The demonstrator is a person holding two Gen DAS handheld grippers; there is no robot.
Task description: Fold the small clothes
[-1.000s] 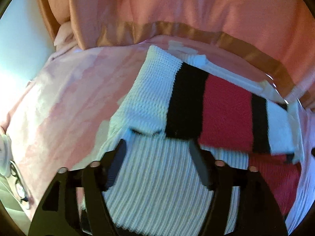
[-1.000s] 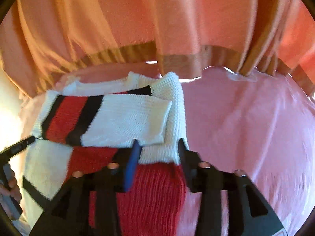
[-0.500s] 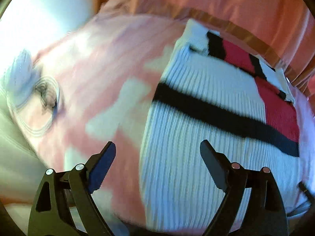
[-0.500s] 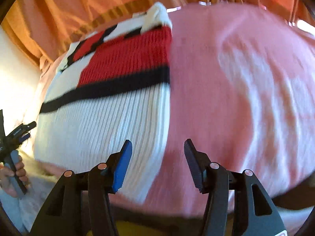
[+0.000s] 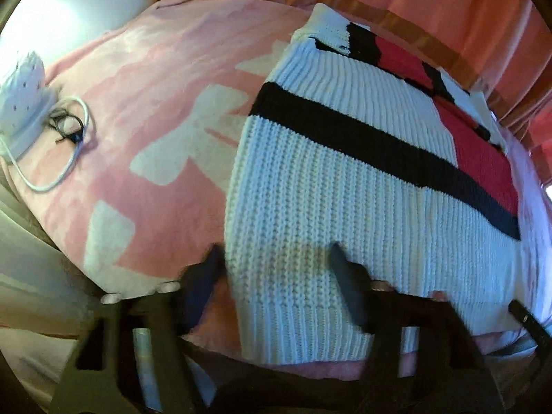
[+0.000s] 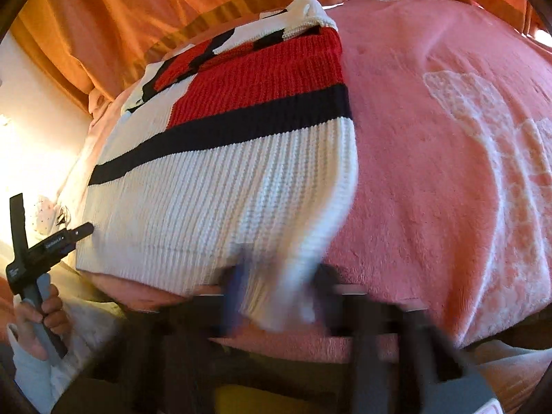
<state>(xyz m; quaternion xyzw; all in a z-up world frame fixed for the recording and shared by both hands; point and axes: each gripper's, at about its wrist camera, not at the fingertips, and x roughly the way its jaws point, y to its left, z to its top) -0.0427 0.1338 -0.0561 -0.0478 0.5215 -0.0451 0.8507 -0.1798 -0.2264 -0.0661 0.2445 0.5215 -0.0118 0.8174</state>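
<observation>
A white ribbed knit sweater (image 5: pixel 345 186) with a black stripe and a red panel lies flat on a pink blanket, sleeves folded in at the far end. It also shows in the right wrist view (image 6: pixel 214 193). My left gripper (image 5: pixel 272 258) is open, its jaws astride the sweater's near-left hem corner. My right gripper (image 6: pixel 279 276) is open and blurred, its jaws astride the near-right hem corner. The left gripper's handle and the hand holding it (image 6: pixel 34 276) show at the lower left of the right wrist view.
The pink blanket (image 5: pixel 145 110) has pale bow shapes; it also shows in the right wrist view (image 6: pixel 448 158). Orange curtains (image 6: pixel 145 17) hang behind the bed. A white dotted object (image 5: pixel 20 96), glasses (image 5: pixel 67 126) and a white cord lie at the left.
Both grippers have pulled back from the folded sleeves at the far end to the near hem. Both have narrowed around the hem corners since half a second ago.
</observation>
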